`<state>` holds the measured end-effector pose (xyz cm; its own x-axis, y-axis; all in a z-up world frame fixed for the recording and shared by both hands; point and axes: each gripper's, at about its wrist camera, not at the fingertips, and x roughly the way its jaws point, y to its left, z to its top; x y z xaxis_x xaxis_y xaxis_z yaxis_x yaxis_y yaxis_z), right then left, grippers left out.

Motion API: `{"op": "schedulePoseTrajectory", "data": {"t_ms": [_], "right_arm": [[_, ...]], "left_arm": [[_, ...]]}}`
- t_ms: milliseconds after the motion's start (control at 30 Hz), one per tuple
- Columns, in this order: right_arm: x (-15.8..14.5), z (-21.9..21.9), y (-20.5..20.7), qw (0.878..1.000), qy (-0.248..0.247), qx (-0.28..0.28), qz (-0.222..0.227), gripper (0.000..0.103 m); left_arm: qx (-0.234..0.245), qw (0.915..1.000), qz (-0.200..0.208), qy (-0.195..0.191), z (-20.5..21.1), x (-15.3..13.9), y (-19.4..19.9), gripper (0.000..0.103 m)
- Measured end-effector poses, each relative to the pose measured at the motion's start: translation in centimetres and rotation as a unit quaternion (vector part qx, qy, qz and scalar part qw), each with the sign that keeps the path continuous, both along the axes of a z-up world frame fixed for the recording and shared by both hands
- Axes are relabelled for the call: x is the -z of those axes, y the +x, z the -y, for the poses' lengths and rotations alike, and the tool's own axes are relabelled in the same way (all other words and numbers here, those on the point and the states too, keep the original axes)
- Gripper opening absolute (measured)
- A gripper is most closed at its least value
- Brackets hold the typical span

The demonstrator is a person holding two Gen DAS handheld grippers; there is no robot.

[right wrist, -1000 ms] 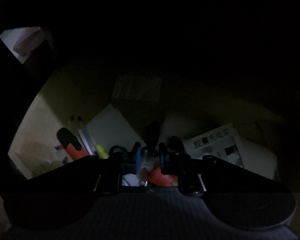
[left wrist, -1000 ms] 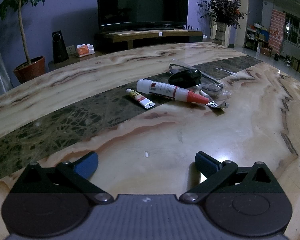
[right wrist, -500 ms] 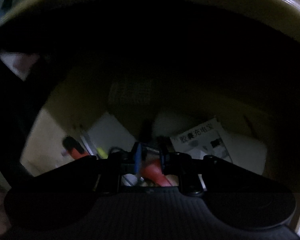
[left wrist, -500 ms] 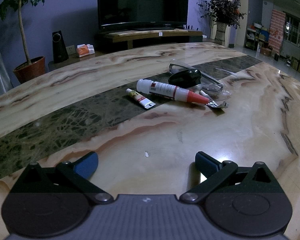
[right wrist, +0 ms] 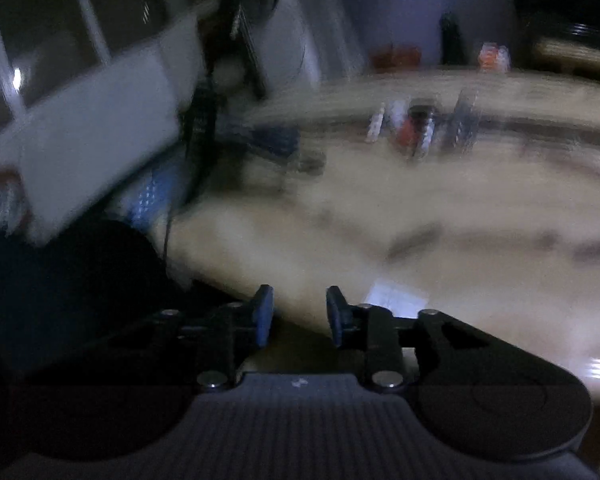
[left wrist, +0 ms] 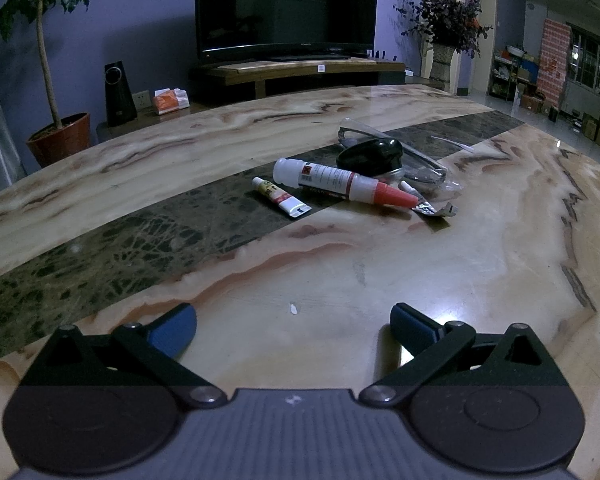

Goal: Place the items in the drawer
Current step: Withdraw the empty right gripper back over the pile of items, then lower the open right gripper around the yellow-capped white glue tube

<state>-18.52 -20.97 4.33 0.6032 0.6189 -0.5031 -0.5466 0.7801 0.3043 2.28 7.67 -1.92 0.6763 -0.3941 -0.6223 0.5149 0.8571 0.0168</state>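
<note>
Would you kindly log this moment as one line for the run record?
left gripper: open, empty, over table | right gripper: jaws just opening, empty, above tabletop | glue bottle, small tube on table

My table is polished stone, glossy enough to mirror the lamp, with a darker veined band across it. The bottle looks like smooth plastic, the small tube soft plastic or foil, I can't tell. My left claw has matt black arms, blue rubbery pads and a ribbed body.
</note>
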Motion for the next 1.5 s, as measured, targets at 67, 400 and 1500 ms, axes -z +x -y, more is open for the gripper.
{"op": "schedulePoseTrajectory", "data": {"t_ms": [67, 400, 1500], "right_arm": [[-1.1, 0.0, 1.3, 0.998, -0.004, 0.050, 0.028, 0.039], [-1.2, -6.6, 9.2, 0.991, -0.081, 0.063, 0.089, 0.039], [4.4, -17.7, 28.3, 0.991, -0.123, 0.048, 0.015, 0.040]], "left_arm": [[0.000, 1.0000, 0.000, 0.000, 0.0, 0.0, 0.0, 0.103], [0.000, 1.0000, 0.000, 0.000, 0.0, 0.0, 0.0, 0.103], [0.000, 1.0000, 0.000, 0.000, 0.0, 0.0, 0.0, 0.103]]}}
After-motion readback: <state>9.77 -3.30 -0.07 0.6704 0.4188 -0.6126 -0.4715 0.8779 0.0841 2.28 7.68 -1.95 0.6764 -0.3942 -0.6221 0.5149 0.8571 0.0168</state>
